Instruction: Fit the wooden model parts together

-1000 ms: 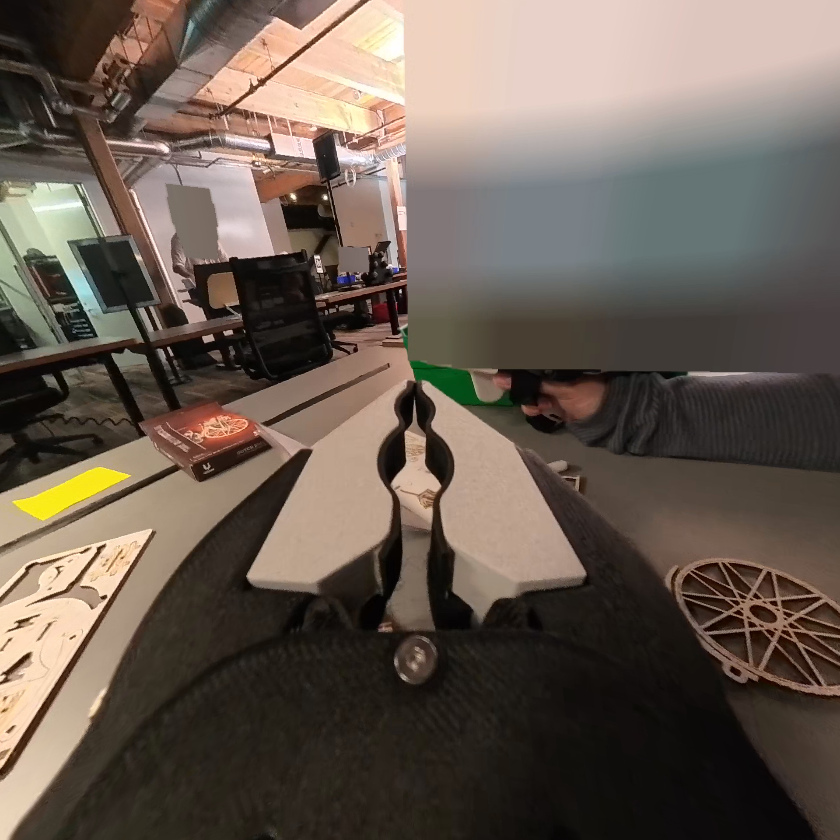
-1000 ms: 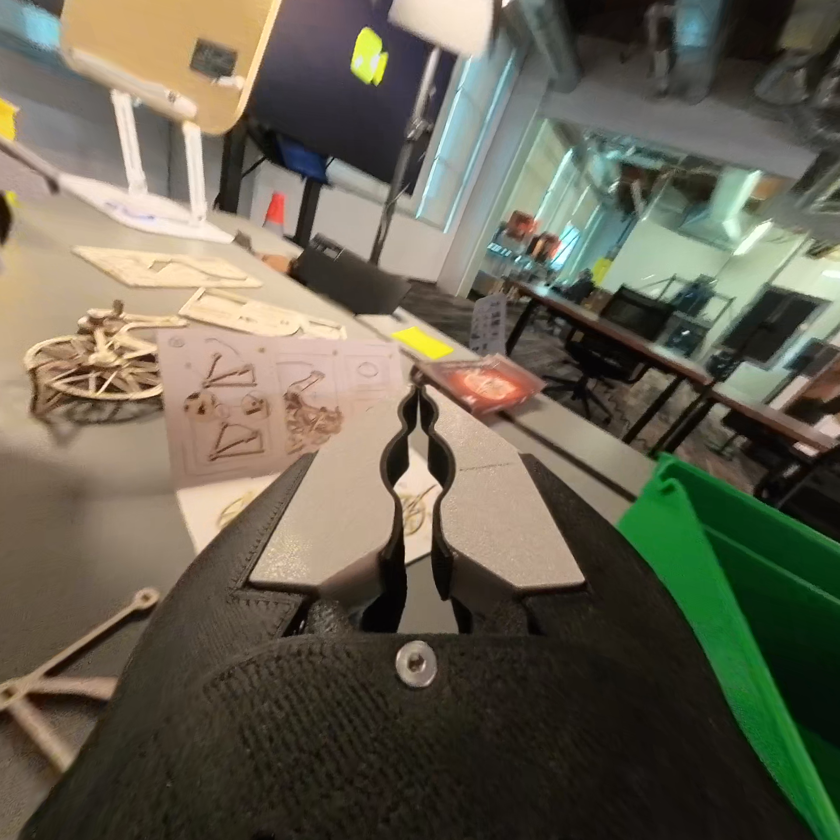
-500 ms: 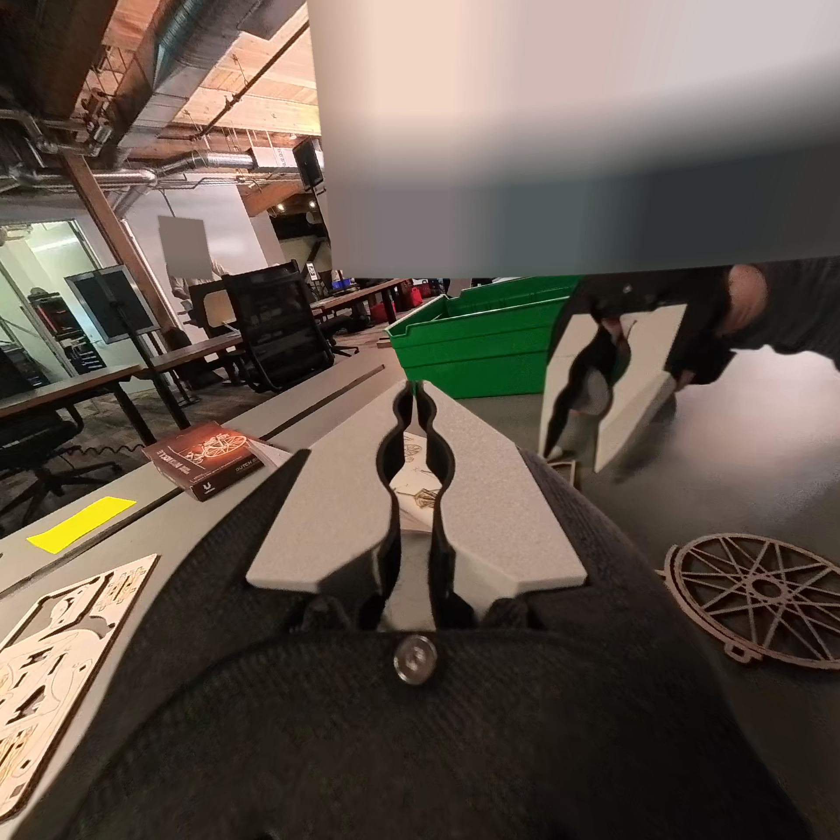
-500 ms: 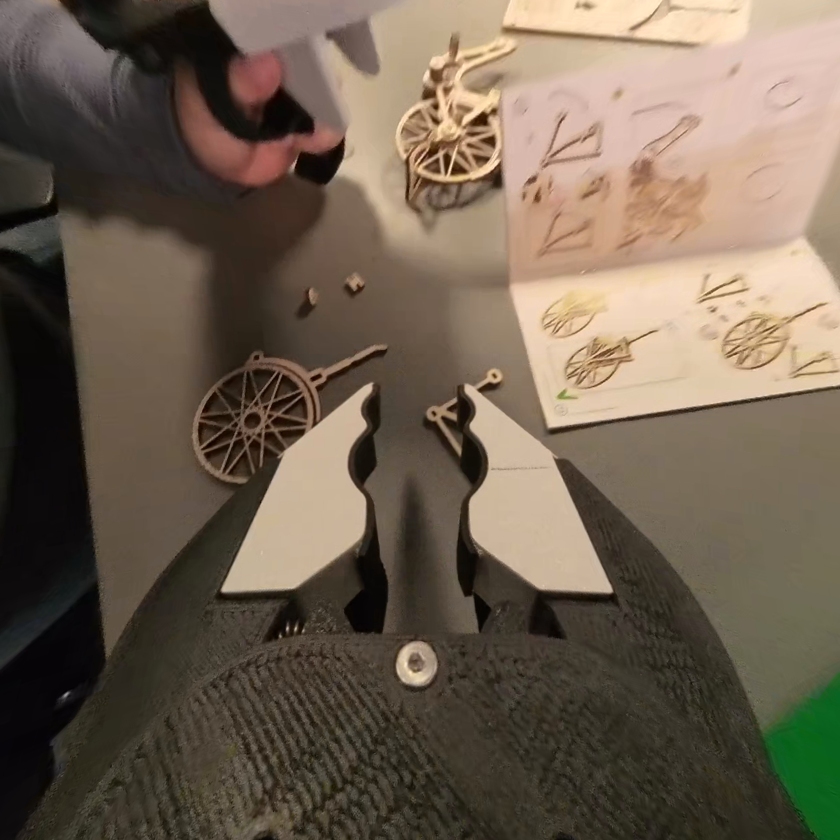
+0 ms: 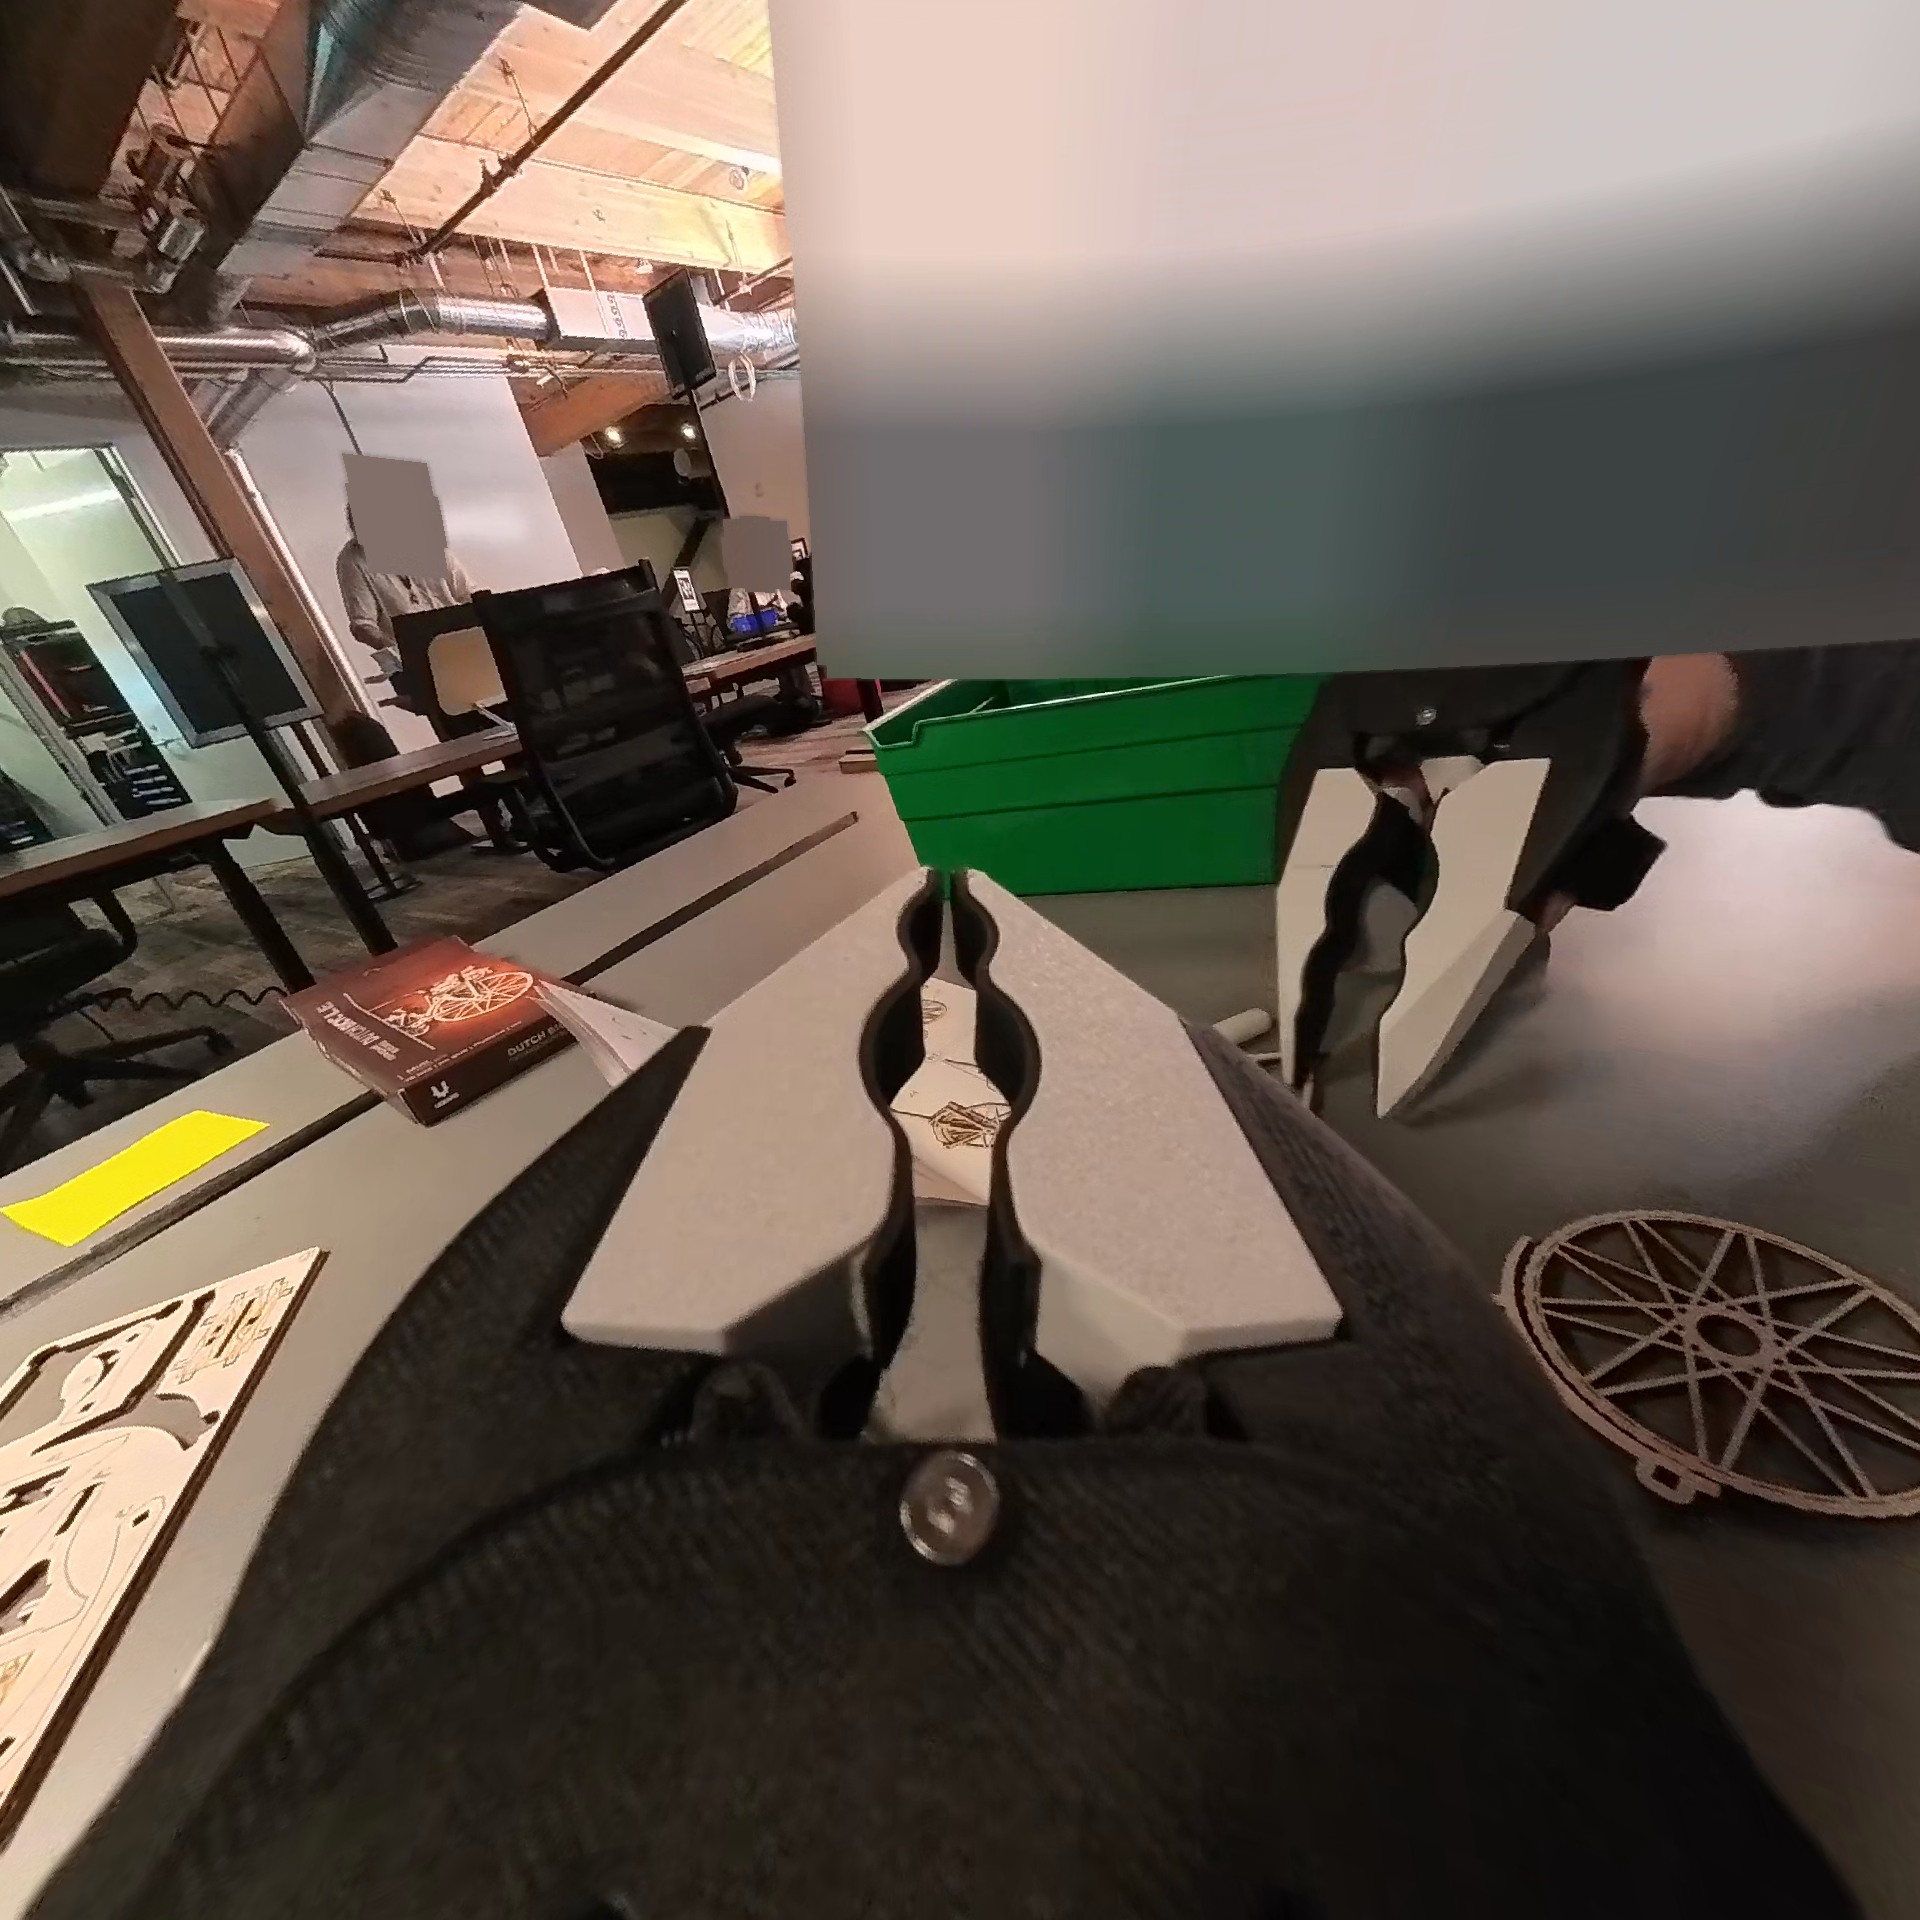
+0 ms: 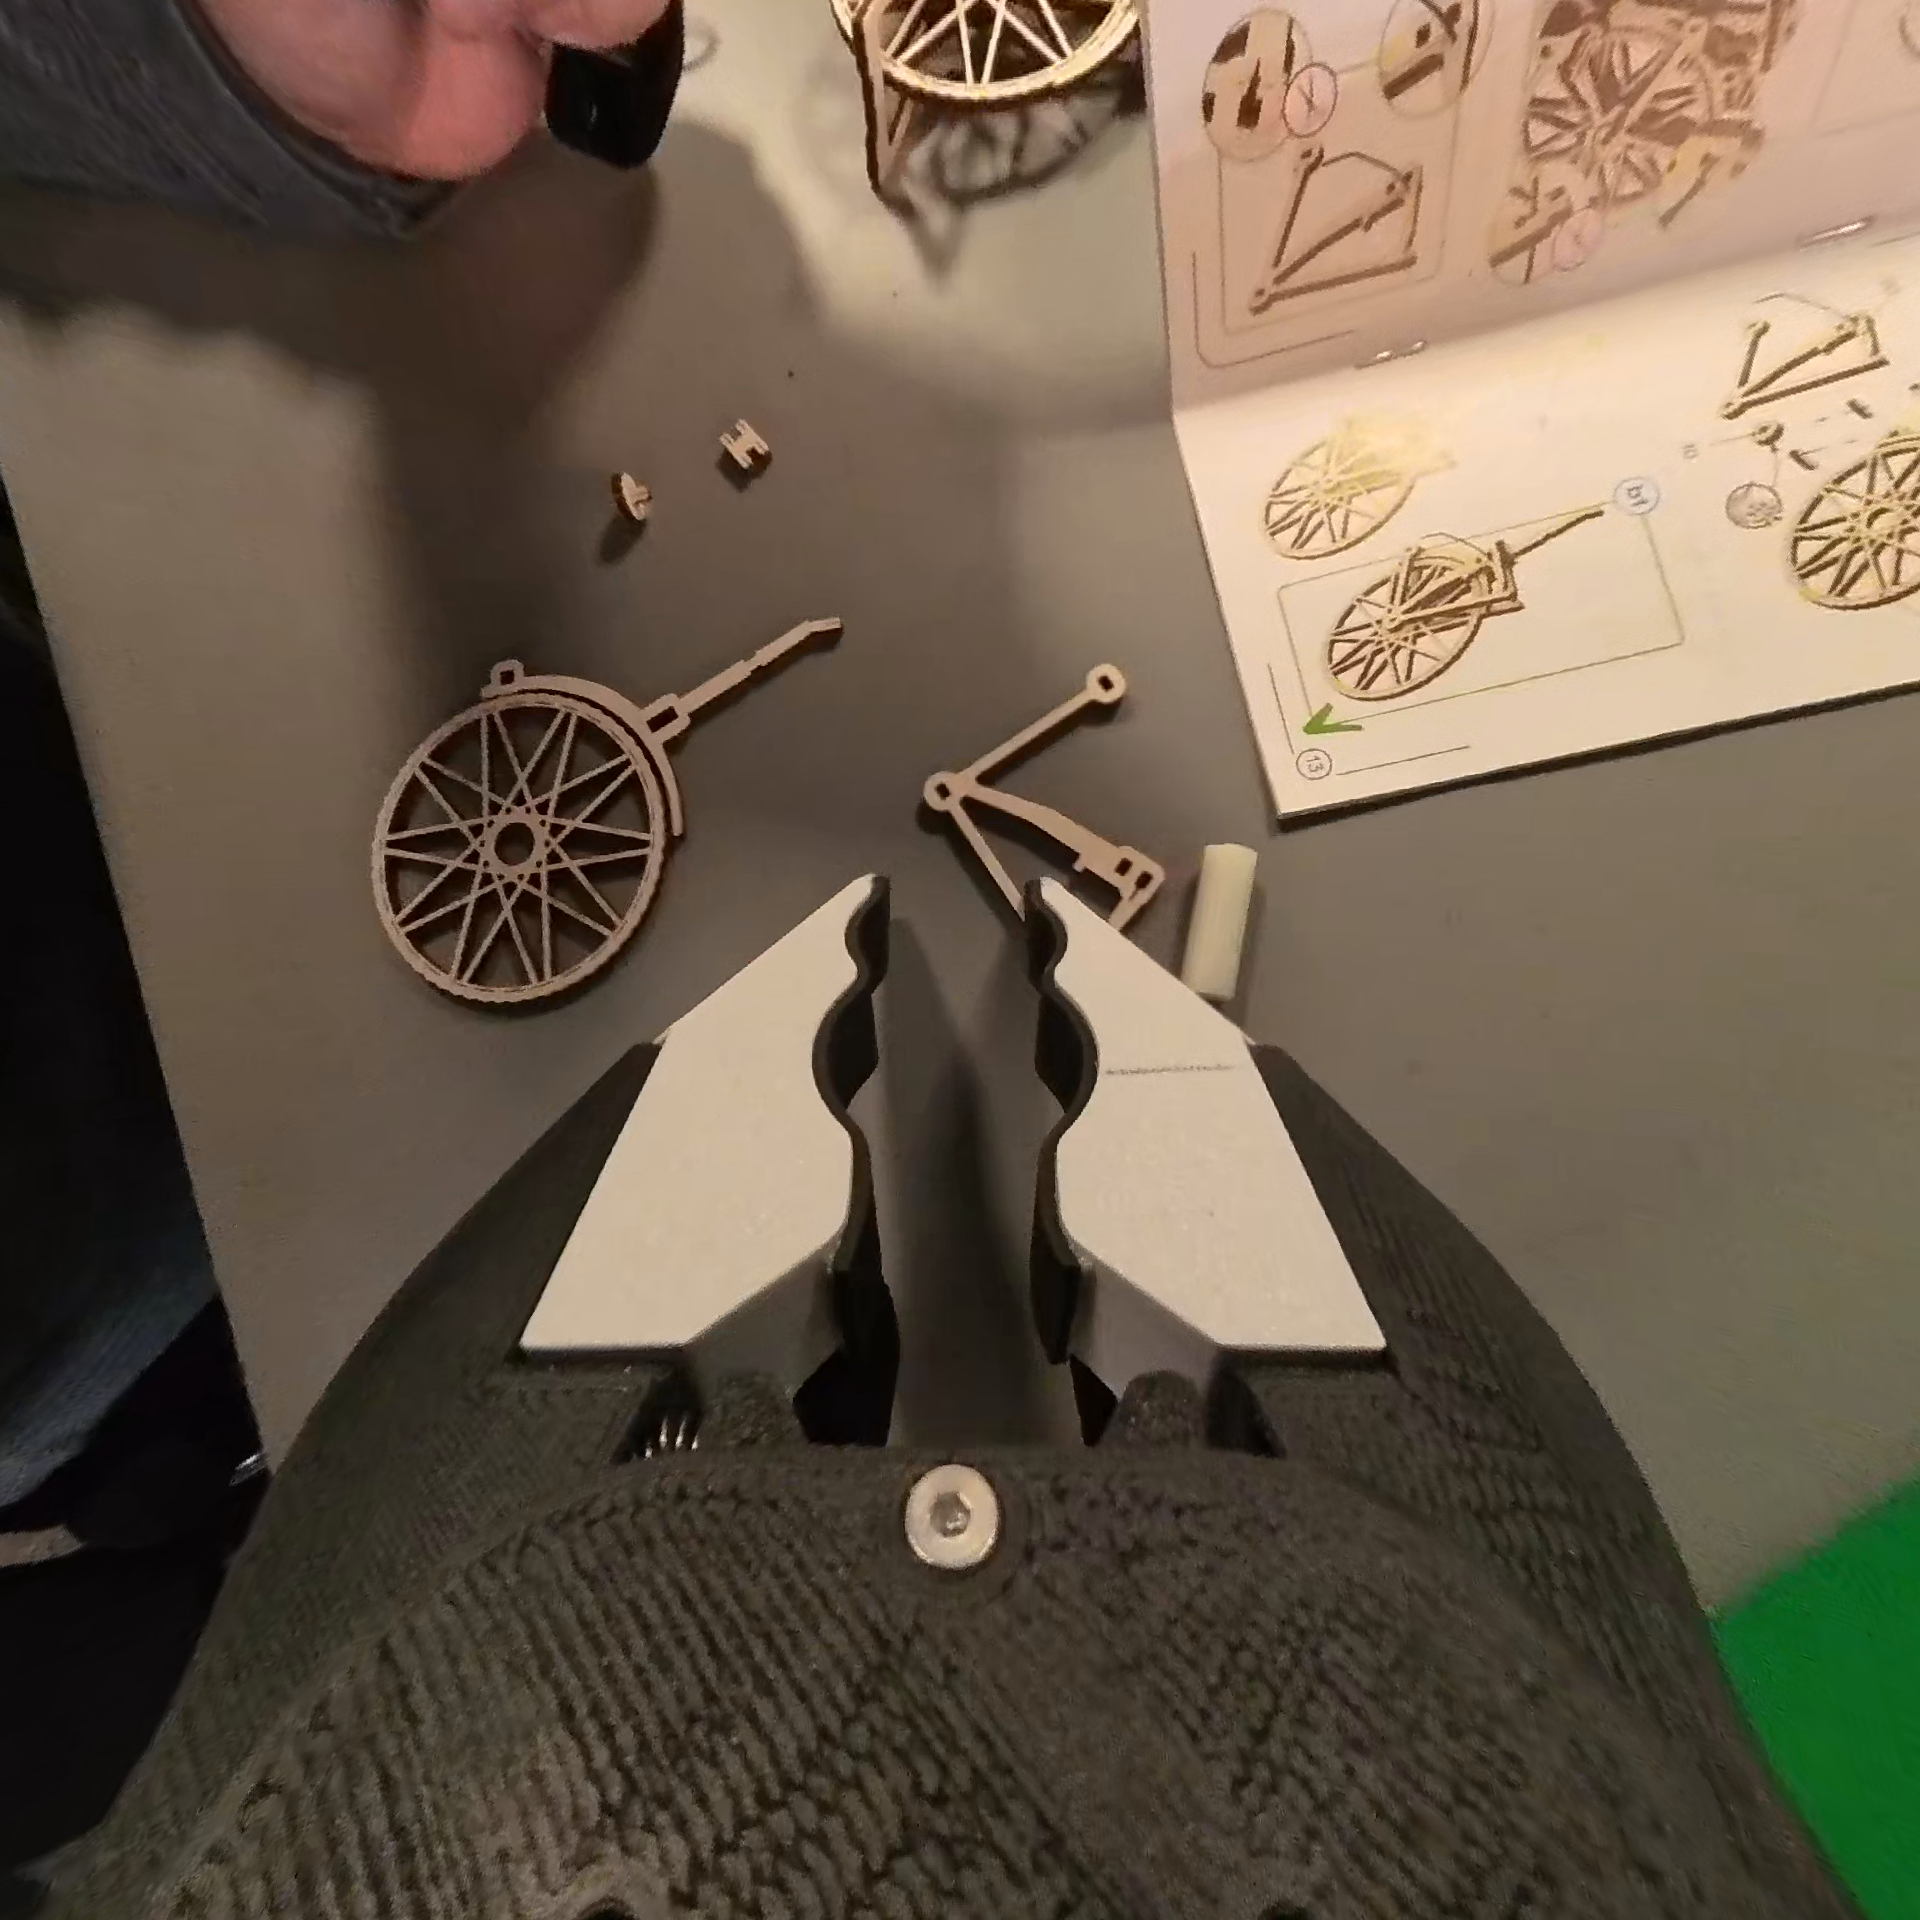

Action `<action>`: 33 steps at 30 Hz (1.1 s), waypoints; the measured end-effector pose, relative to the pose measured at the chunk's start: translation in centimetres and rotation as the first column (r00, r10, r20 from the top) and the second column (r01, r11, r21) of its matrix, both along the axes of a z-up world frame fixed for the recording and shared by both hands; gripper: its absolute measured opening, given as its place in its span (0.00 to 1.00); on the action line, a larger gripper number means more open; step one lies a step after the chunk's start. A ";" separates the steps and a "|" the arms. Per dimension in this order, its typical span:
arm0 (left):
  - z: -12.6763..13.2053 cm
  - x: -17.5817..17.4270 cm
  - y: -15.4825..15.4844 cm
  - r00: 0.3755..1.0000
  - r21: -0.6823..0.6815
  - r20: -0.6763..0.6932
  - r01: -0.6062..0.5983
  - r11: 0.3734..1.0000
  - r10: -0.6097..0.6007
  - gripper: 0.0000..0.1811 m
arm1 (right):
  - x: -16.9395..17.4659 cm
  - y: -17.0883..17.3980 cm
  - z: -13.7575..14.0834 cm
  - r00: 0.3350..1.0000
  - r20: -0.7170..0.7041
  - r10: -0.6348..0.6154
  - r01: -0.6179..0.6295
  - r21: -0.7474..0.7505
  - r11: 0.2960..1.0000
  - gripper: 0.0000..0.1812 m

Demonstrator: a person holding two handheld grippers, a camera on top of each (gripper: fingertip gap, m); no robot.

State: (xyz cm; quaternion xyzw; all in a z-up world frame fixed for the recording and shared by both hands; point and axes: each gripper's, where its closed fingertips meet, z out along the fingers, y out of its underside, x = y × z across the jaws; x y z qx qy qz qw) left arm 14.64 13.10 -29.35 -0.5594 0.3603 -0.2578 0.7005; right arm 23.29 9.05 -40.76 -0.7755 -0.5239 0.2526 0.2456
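In the right wrist view, my right gripper (image 6: 956,894) is open and empty, pointing down at the grey table (image 6: 1455,1039). A wooden spoked wheel with a fender and rod (image 6: 530,831) lies left of its tips. A thin wooden frame piece (image 6: 1039,821) lies just ahead, partly under the right finger. A short white cylinder (image 6: 1216,920) lies beside that finger. Two small wooden bits (image 6: 629,494) (image 6: 745,452) lie farther off. My left gripper (image 5: 948,878) is shut and empty above the table. The left wrist view also shows the right gripper (image 5: 1345,1096) and the wheel (image 5: 1714,1361).
An open instruction booklet (image 6: 1558,416) lies at the right. A partly built wheel assembly (image 6: 977,52) stands at the top, beside a hand (image 6: 447,83). A green bin (image 5: 1091,790) stands behind. A dark box (image 5: 436,1023), a yellow note (image 5: 135,1158) and a punched wooden sheet (image 5: 104,1455) lie at the left. One gripper's finger ends stand about 15 cm off the other's. Measured from the fingertips, the wheel (image 5: 1714,1361) is 8 cm or so from the right gripper and 15 cm from the left. Look for it in the right wrist view (image 6: 515,800) too.
My right gripper swung from facing across the room to pointing down at the table, opened, and dropped closer to the frame piece. My left gripper stayed shut and hardly moved.
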 end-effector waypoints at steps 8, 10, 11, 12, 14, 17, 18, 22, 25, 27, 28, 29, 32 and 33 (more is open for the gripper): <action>-0.1 0.0 0.1 1.000 -0.011 0.003 0.003 1.000 -0.003 0.00 | -0.4 -1.7 0.9 0.998 -0.039 0.048 -0.049 -0.034 0.998 0.11; -0.1 0.1 0.1 1.000 -0.012 -0.001 0.005 1.000 -0.005 0.00 | -0.3 -0.8 1.3 0.998 -0.046 0.040 -0.039 0.024 0.999 0.12; -0.1 0.1 0.0 1.000 -0.011 -0.002 0.005 1.000 -0.005 0.00 | -0.3 -0.4 1.2 0.998 -0.041 0.047 -0.044 0.057 0.997 0.14; -0.1 0.1 0.0 1.000 -0.010 -0.003 0.005 1.000 -0.005 0.00 | -0.3 -0.2 1.1 0.998 -0.032 0.060 -0.057 0.077 0.995 0.16; -0.2 0.1 0.0 1.000 -0.009 -0.006 0.007 1.000 -0.007 0.00 | -0.6 -0.2 0.7 0.995 -0.024 0.095 -0.093 0.080 0.992 0.17; -0.2 0.2 0.0 1.000 -0.007 -0.009 0.007 1.000 -0.007 0.00 | -0.7 -0.8 0.0 0.990 0.014 0.138 -0.139 0.067 0.988 0.17; -0.2 0.2 0.0 1.000 -0.006 -0.010 0.006 1.000 -0.006 0.00 | -0.7 -0.9 -0.1 0.989 0.026 0.144 -0.145 0.074 0.987 0.17; -0.2 0.2 -0.1 1.000 -0.008 -0.011 0.007 1.000 -0.008 0.00 | 0.0 -1.2 -0.3 0.988 0.084 0.131 -0.139 0.095 0.986 0.13; -0.2 0.2 0.0 1.000 -0.011 -0.011 0.008 1.000 -0.008 0.00 | 0.3 -1.5 -0.3 0.988 0.113 0.107 -0.121 0.117 0.986 0.11; -0.2 0.2 0.0 1.000 -0.011 -0.010 0.007 1.000 -0.007 0.00 | 0.3 -1.5 -0.3 0.990 0.113 0.088 -0.104 0.144 0.984 0.10; -0.2 0.2 0.0 1.000 -0.010 -0.009 0.005 1.000 -0.005 0.01 | 0.3 -1.6 -0.2 0.991 0.105 0.080 -0.095 0.148 0.984 0.10; -0.2 0.1 0.0 1.000 -0.011 -0.008 0.003 1.000 -0.003 0.01 | 0.3 -1.6 -0.2 0.993 0.095 0.071 -0.085 0.149 0.985 0.10; -0.1 0.0 0.0 1.000 -0.013 -0.002 -0.004 1.000 0.004 0.01 | 0.2 -1.5 0.1 0.998 0.054 0.040 -0.048 0.162 0.986 0.10; 0.0 -0.1 0.0 1.000 -0.012 0.001 -0.004 1.000 0.004 0.01 | 0.1 -1.5 0.4 0.999 0.038 0.029 -0.035 0.170 0.985 0.10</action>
